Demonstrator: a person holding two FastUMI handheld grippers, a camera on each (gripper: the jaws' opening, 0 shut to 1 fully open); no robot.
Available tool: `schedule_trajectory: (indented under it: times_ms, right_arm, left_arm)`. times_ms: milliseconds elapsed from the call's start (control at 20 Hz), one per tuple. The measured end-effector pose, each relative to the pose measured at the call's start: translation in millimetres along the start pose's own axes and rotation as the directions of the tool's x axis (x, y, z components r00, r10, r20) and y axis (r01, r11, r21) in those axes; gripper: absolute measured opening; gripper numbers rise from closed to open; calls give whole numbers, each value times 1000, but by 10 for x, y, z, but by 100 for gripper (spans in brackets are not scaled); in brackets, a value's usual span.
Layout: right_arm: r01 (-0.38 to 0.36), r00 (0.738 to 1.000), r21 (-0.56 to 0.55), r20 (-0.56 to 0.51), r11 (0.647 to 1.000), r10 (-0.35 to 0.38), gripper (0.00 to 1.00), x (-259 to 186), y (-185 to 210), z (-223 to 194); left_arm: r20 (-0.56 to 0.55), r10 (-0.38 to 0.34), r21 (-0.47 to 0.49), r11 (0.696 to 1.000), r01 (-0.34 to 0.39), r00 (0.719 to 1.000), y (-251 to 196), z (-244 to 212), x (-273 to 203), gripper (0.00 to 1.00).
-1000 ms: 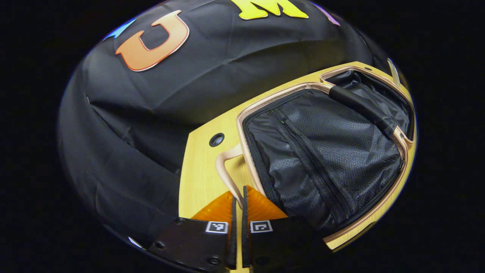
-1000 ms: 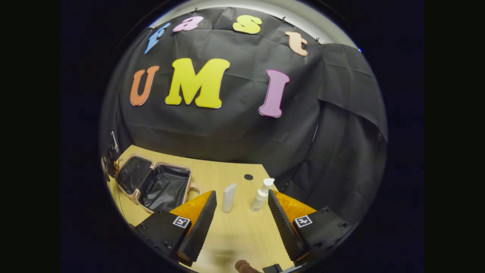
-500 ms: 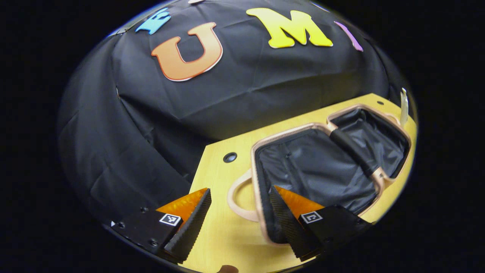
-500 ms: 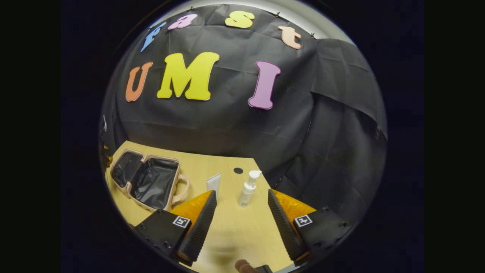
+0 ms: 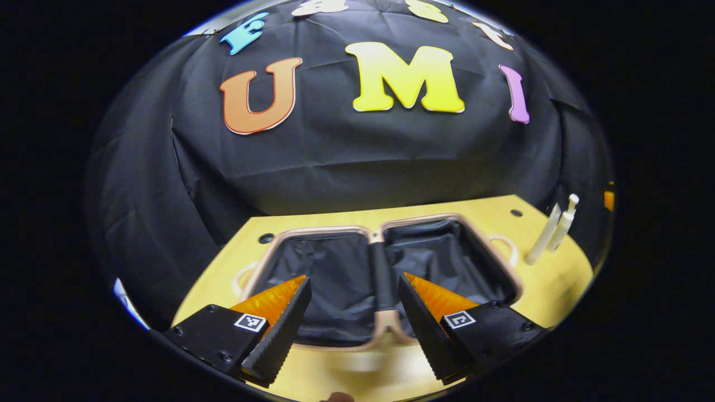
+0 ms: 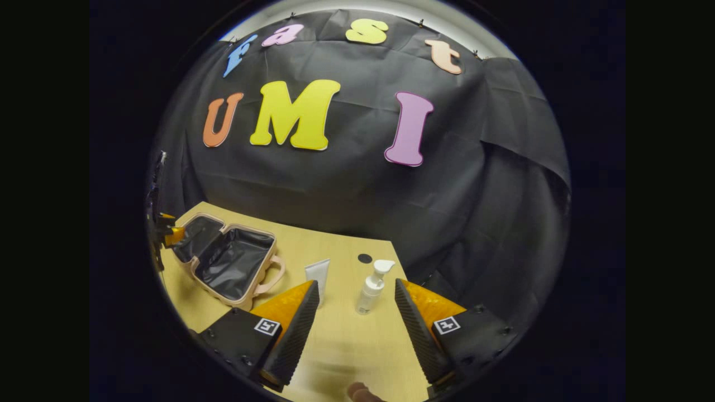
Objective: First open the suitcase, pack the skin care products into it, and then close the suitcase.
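Suitcase [image 5: 385, 279] lying open flat on the wooden surface [image 5: 553, 279] — both black-lined halves up, my left tool [image 5: 352, 315] spread wide above its hinge, holding nothing, my right tool [image 6: 353, 321] agape and empty — pump bottle [image 6: 371, 287] upright beyond it, white tube [image 6: 317, 273] just beside.

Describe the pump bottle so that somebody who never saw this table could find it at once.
On the wooden table, look to the right of the open suitcase with its dark lining. Two white skin care items stand upright there, side by side. The pump bottle is the one farther from the suitcase, with a spout head on top, while its neighbour, the tube, is flat with no pump.
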State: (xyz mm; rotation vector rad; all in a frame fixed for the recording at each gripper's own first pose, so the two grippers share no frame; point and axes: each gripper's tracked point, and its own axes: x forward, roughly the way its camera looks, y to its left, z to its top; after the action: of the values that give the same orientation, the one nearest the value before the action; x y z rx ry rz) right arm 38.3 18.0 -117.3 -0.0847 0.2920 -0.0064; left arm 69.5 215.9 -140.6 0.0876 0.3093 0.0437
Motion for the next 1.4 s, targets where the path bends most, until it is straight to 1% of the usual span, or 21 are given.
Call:
schedule_trajectory:
  times_ms: [100,200,300,400,550,700,900,950,1000,1050,1100,1200,1250,1300,1350,1400]
  right_arm:
    - [-22,1000,0,-9,1000,22,81,57,-76,-54]
    - [-28,999,-11,-24,1000,28,81,109,-195,-140]
    - [-45,998,-7,-37,999,44,81,158,-300,-204]
    - [-48,998,-14,-51,999,47,81,223,-436,-279]
    - [-50,995,-12,-89,999,49,82,319,-635,-407]
    - [-49,993,-17,-107,999,47,81,393,-813,-479]
    - [-53,989,-36,-139,998,47,81,512,-992,-639]
    - [-56,988,-32,-145,998,51,81,548,-1016,-669]
    - [-57,987,-29,-153,998,51,82,580,-1042,-703]
    - [-60,985,-26,-162,998,55,82,604,-1063,-745]
    - [-62,984,-26,-169,998,57,81,627,-1075,-773]
    - [-68,982,-26,-179,997,63,81,733,-1095,-814]
    - [-71,982,-29,-180,997,65,82,767,-1092,-815]
    - [-75,981,-33,-180,997,68,82,798,-1086,-829]
    - [-81,981,-38,-181,996,73,82,820,-1081,-852]
    - [-89,980,-38,-183,995,81,81,864,-1059,-864]
  left_arm:
    - [-11,-48,-31,998,48,999,-480,-51,-5,99]
    - [-30,-96,-17,995,96,995,-950,-130,17,99]
    - [-34,-166,1,986,166,986,-1422,-132,56,99]
    - [-42,-263,-11,965,263,964,-1956,-156,75,99]
    - [-68,-364,4,931,365,929,-2643,-228,148,99]
    - [-91,-462,-2,886,464,882,-3264,-253,369,99]
    - [-145,-500,-1,863,505,854,-3763,-430,822,99]
    - [-145,-504,11,860,511,852,-3840,-454,941,99]
    - [-143,-499,31,861,508,855,-3875,-476,1080,99]
    - [-146,-486,54,866,498,861,-3891,-507,1194,95]
    - [-155,-486,63,864,500,860,-3941,-546,1282,88]
    - [-147,-493,62,860,506,857,-4033,-558,1387,84]
    - [-137,-491,62,862,503,860,-4057,-539,1432,73]
    - [-138,-487,73,864,499,863,-4069,-555,1460,65]
    - [-147,-486,85,862,500,862,-4090,-583,1471,62]
    - [-147,-480,97,863,495,865,-4092,-586,1481,54]
